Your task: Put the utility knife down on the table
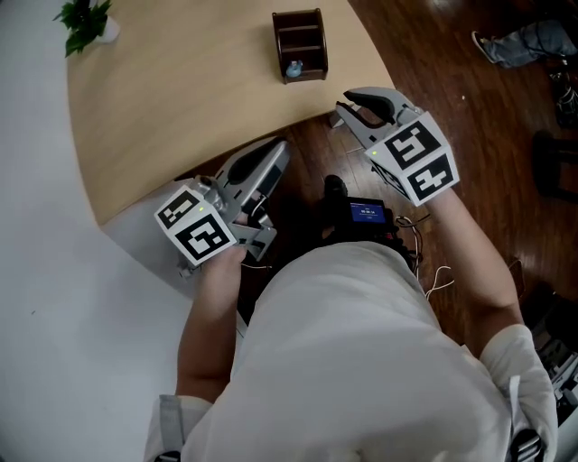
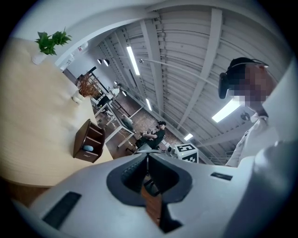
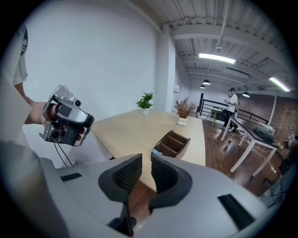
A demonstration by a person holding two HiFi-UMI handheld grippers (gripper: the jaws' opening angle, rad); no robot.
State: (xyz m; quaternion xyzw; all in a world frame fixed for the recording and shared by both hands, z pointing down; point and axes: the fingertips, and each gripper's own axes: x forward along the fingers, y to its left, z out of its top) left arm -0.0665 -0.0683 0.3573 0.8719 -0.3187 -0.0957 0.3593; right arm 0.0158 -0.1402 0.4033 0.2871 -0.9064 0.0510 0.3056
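No utility knife can be made out for certain. A small blue object [image 1: 294,69] [image 3: 156,152] lies in the near end of a brown wooden organizer [image 1: 299,43] [image 2: 88,142] [image 3: 173,145] on the beige table [image 1: 181,90] [image 3: 135,128]. My left gripper [image 1: 282,149] [image 2: 147,155] hangs off the table's near edge, over the floor, its jaws shut with nothing between them. My right gripper [image 1: 343,106] [image 3: 145,158] is held past the table's right corner, pointing towards the organizer. Its jaws stand a narrow gap apart and are empty.
A potted green plant [image 1: 86,23] [image 3: 145,102] and a vase of dried stems [image 3: 184,111] stand at the table's far side. Dark wood floor [image 1: 433,81] lies to the right. White desks [image 3: 251,139] and people [image 3: 231,100] are beyond. A small blue-screened device [image 1: 366,212] sits at my waist.
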